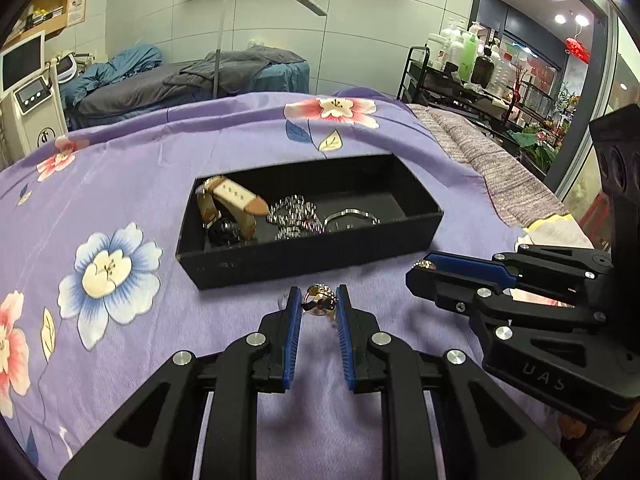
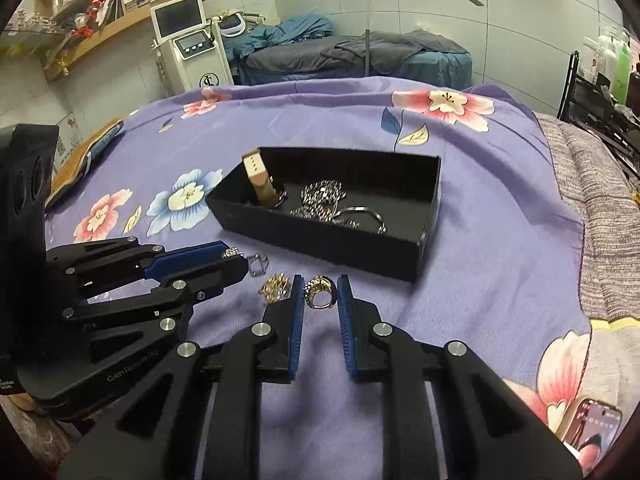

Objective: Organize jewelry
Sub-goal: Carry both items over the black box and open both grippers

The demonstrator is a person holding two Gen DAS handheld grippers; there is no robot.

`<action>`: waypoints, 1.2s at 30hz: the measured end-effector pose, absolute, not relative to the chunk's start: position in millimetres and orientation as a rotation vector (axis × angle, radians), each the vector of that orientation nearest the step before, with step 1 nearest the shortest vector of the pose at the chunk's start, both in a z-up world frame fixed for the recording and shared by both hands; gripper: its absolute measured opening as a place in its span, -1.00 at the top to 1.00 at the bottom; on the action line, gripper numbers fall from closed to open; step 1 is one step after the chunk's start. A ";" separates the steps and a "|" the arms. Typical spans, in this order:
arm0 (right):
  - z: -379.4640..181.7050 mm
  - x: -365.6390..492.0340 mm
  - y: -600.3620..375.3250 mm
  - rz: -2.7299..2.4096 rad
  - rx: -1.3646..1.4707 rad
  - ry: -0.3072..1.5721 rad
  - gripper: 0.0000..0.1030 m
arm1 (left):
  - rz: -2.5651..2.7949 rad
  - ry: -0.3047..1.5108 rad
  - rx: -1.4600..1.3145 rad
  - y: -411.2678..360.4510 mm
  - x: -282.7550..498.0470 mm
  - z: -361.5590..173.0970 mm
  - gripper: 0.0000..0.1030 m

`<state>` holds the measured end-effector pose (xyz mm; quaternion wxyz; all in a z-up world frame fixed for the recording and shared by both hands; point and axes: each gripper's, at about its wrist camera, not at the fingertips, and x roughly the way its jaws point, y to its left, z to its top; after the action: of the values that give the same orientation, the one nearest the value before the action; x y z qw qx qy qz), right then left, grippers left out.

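A black open box [image 1: 304,258] [image 2: 320,236] lies on the purple floral cloth and holds a tan-strapped watch [image 1: 236,200], a silver chain [image 1: 294,216] and a silver bangle [image 1: 350,216]. My left gripper [image 1: 318,300] is open around a small gold and crystal ring [image 1: 318,298] in front of the box. My right gripper [image 2: 320,292] is open around a gold ring [image 2: 319,292]. In the right wrist view the left gripper [image 2: 234,258] shows at left, with a gold piece [image 2: 274,286] and a small silver ring [image 2: 256,264] beside it.
The floral cloth [image 1: 120,200] covers the table. A grey woven blanket [image 2: 600,208] lies at the right. A phone [image 2: 592,428] lies at the near right corner. A floor lamp, a treatment bed and a white machine [image 2: 192,48] stand behind.
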<state>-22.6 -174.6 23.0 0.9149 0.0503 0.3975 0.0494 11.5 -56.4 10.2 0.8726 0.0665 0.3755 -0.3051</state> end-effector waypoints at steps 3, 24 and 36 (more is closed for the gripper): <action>28.1 -17.9 -177.9 0.093 0.104 0.803 0.66 | -0.637 0.767 0.141 -60.4 19.8 17.0 0.66; 27.7 36.4 -203.3 0.060 0.104 0.835 0.66 | -0.622 0.769 0.207 -84.6 66.5 17.7 0.66; 21.9 40.4 -210.9 0.044 0.167 0.829 0.66 | -0.620 0.777 0.220 -89.2 70.7 11.9 0.66</action>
<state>40.4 -210.9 21.9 0.9116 0.0811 0.4024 0.0214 70.7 -89.2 11.9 0.8732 0.1052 0.3721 -0.2967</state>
